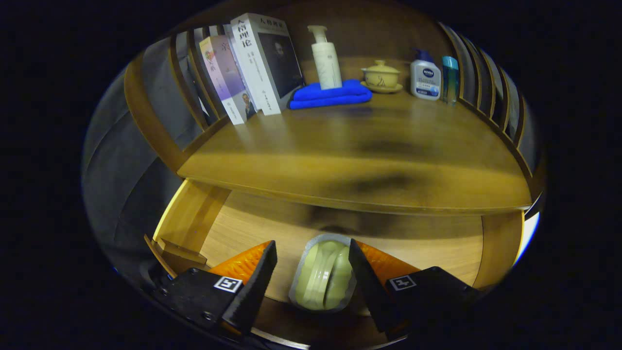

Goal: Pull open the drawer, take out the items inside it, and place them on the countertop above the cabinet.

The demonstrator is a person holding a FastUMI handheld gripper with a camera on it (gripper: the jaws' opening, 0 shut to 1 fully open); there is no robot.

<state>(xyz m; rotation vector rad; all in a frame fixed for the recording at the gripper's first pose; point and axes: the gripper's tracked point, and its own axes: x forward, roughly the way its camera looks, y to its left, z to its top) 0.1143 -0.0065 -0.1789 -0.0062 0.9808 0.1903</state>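
One item, pale green tray-like pack (324, 276), lies on open drawer (418, 248) floor between tool (312, 260) fingers, long axis running away from tool. Fingers spread, not yet pressing pack. Surface (350, 146) directly above, beyond fingers.

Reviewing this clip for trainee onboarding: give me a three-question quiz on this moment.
1. True or false: the drawer is pulled open.
2. What lies between the fingers of the hand-held gripper? A) the pale green container B) a book C) a pump bottle
3. What does the white pump bottle on the countertop stand on?

Key: 1 true. 2 A; the fingers flank it with gaps showing, not pressing. 3 The folded blue towel.
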